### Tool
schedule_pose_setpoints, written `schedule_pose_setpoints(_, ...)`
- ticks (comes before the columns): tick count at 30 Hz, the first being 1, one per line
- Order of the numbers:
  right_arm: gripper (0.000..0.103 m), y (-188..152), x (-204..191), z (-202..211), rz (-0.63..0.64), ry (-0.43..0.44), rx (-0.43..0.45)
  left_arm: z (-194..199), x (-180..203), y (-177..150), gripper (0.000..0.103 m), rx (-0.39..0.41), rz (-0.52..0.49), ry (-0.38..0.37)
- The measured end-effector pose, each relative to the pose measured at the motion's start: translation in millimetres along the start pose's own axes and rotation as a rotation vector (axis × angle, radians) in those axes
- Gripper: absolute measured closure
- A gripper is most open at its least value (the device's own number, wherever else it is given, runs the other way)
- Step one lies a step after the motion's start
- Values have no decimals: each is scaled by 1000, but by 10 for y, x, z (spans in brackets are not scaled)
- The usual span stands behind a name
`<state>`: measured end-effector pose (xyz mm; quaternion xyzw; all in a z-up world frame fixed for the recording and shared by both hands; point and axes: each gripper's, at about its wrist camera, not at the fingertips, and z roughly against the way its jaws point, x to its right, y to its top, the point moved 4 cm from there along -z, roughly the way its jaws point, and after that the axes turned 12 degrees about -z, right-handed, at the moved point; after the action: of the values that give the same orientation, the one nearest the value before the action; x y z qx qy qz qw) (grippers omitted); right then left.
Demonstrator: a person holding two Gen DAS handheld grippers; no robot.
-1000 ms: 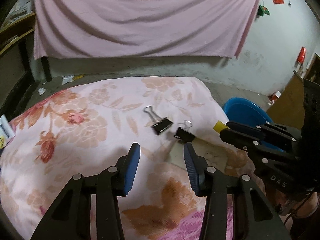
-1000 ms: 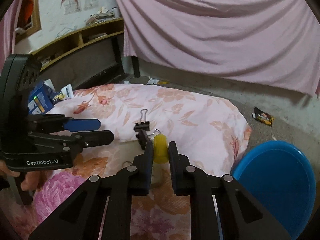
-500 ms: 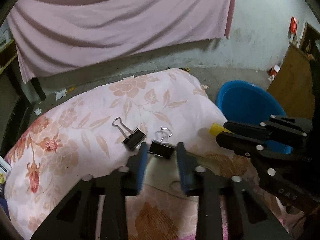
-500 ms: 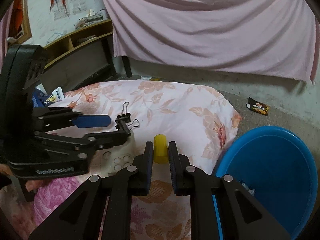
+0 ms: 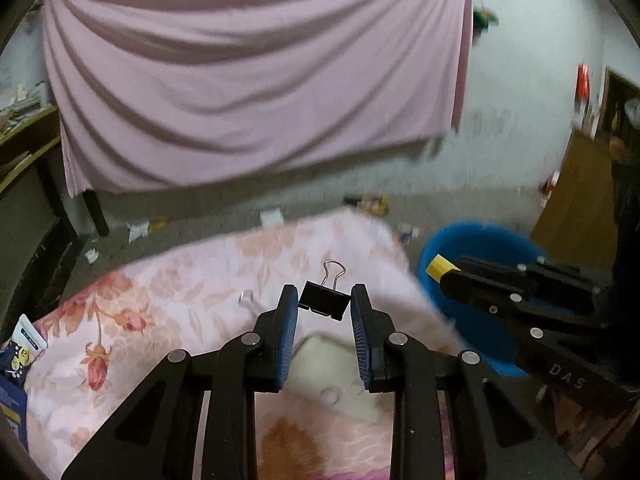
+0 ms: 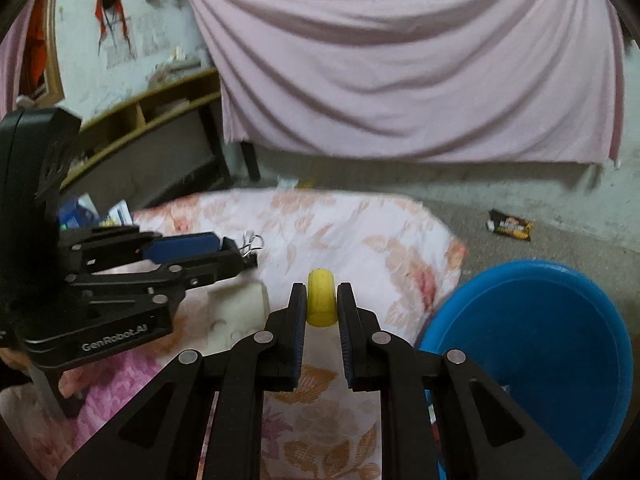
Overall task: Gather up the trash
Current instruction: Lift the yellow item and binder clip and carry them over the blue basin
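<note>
The left gripper (image 5: pixel 325 304) is closed on a black binder clip (image 5: pixel 323 305), which sits pinched between its blue-padded fingers (image 5: pixel 286 336) and lifted above a bed covered in a pink floral bedspread (image 5: pixel 168 304). The clip's wire handle points away from the camera. A second binder clip (image 5: pixel 247 299), mostly hidden behind the left finger, lies on the bedspread just beside it.

The right gripper (image 6: pixel 322 304) is closed on a small yellow cylinder (image 6: pixel 321 300), gripped upright between its fingers (image 6: pixel 297 320) above the edge of the bed. A blue plastic basin (image 6: pixel 532 344) stands on the floor just beside the bed, to the right of this gripper. A flat, pale sheet (image 6: pixel 236 312) with round marks lies on the bedspread between the two grippers. A pink sheet (image 6: pixel 400 60) hangs across the wall behind. A snack wrapper (image 6: pixel 510 226) lies on the concrete floor beyond the basin.
</note>
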<state>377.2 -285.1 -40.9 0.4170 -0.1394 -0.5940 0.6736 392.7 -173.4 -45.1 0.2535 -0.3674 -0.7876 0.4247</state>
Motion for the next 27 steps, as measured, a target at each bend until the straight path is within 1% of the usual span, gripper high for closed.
schedule_pose_setpoints(3, 90, 86, 31, 201, -16, 8, 94, 203, 76, 183, 80, 114, 24, 0)
schedule_pose_setpoints(5, 90, 152, 65, 407, -20, 4, 193, 322, 125, 298, 80, 179, 26, 2)
schedule_pose_setpoints(7, 90, 195, 105, 572, -29, 7, 270, 444, 203, 396, 80, 244, 22, 4)
schedule_pose_setpoints(9, 90, 241, 173, 805, -45, 6, 375, 561, 318, 523, 80, 306, 8, 2)
schedule_pose_setpoints(13, 90, 285, 306, 1180, -65, -27, 540, 734, 518, 669, 80, 395, -49, -3)
schedule_pose_setpoints(16, 90, 287, 426, 1401, -96, -55, 629, 778, 697, 728, 80, 436, -106, -7)
schedule_pose_setpoints(18, 90, 286, 526, 1506, -116, -79, 667, 798, 828, 749, 80, 457, -155, -17)
schedule_pose_setpoints(21, 90, 272, 694, 1591, -159, -102, 693, 769, 1033, 748, 80, 469, -211, -36)
schedule_pose_setpoints(23, 89, 233, 806, 1619, -188, -117, 694, 675, 1179, 748, 80, 462, -236, -52)
schedule_pose_setpoints(27, 89, 123, 1030, 1709, -235, -142, 675, 520, 1374, 744, 80, 431, -251, -93)
